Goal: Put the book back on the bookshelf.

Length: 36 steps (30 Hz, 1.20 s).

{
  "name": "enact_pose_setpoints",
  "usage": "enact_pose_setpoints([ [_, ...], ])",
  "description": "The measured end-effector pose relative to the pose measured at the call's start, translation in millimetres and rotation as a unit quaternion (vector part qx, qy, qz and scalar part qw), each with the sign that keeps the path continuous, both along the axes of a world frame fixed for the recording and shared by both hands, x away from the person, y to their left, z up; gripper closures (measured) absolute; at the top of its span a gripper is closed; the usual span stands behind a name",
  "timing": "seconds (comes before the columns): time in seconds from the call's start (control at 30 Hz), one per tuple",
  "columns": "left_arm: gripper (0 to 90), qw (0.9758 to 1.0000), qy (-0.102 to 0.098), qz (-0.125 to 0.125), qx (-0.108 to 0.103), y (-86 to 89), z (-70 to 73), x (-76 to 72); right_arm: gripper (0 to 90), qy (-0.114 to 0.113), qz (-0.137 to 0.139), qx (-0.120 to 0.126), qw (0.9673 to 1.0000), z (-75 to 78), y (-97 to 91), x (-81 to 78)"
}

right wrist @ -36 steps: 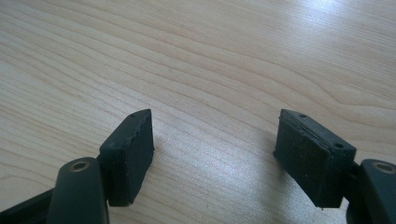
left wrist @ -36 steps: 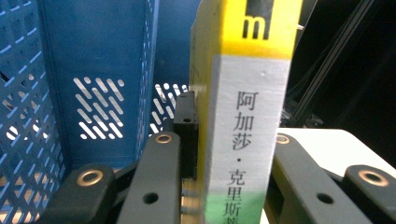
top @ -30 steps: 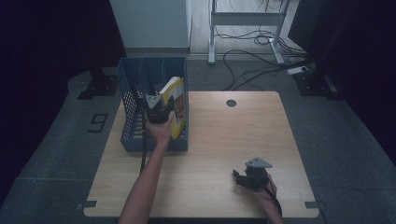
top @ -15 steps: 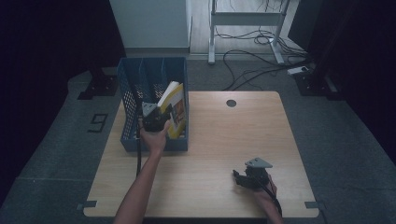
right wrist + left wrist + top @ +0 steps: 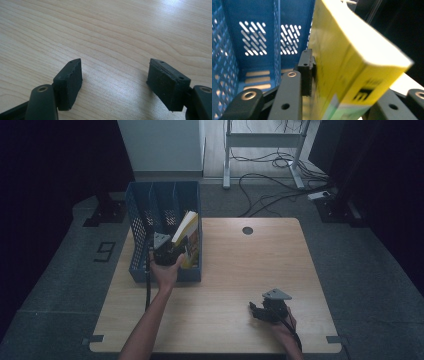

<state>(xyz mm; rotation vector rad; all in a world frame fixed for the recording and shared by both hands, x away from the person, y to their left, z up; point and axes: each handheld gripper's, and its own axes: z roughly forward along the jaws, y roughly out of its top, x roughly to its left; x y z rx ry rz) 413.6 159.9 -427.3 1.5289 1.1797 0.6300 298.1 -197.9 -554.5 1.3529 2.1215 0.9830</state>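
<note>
1. My right claw [image 5: 256,310] rests on the wooden surface [image 5: 240,270] at the near edge, jaws spread, nothing between them.
2. My left claw [image 5: 172,254] reaches into the blue file rack [image 5: 145,210]; its jaws have just been opening, the left pad at the yellow book's [image 5: 342,65] cover.
3. The yellow book stands tilted in the rack's right compartment.

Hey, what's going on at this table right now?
A person is putting a yellow book into the right-hand slot of a blue file organiser at the table's left edge. The left tool sits around the book, which leans tilted in the slot; its jaws have just been opening, with one pad close against the cover. The right tool rests open and empty on the table near the front.
</note>
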Motion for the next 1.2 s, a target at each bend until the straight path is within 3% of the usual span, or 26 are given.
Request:
enact_pose_setpoints([
  [0.2, 61.1, 0.9999, 0.009, -0.011, 0.001, -0.4, 22.5, 7.9, 27.1, -0.001, 0.001, -0.001, 1.0, -0.1, 0.0, 0.0],
  [0.43, 61.5, 0.999, 0.044, -0.008, 0.006, -4.1, 17.7, 18.5, 27.1, -0.001, 0.0, -0.001, 1.0, 0.0, -0.1, 0.0],
  [0.63, 70.5, 0.9993, 0.036, 0.008, 0.011, -3.7, 18.3, 20.3, 27.1, -0.001, 0.0, -0.001, 1.0, -0.1, -0.1, 0.1],
  [0.8, 74.2, 0.9991, 0.024, 0.02, 0.03, -3.8, 17.8, 20.9, 27.1, -0.001, 0.0, -0.001, 1.0, -0.1, -0.2, -0.2],
  [1.0, 75.0, 0.9991, 0.031, 0.019, 0.021, -0.5, 22.0, 25.5, 27.1, -0.001, 0.0, 0.0, 1.0, -0.1, -0.2, -0.2],
  [1.2, 75.2, 0.9995, 0.017, 0.02, 0.018, -0.9, 29.8, 24.9, 27.1, -0.001, 0.0, 0.0, 1.0, -0.1, -0.2, -0.2],
])
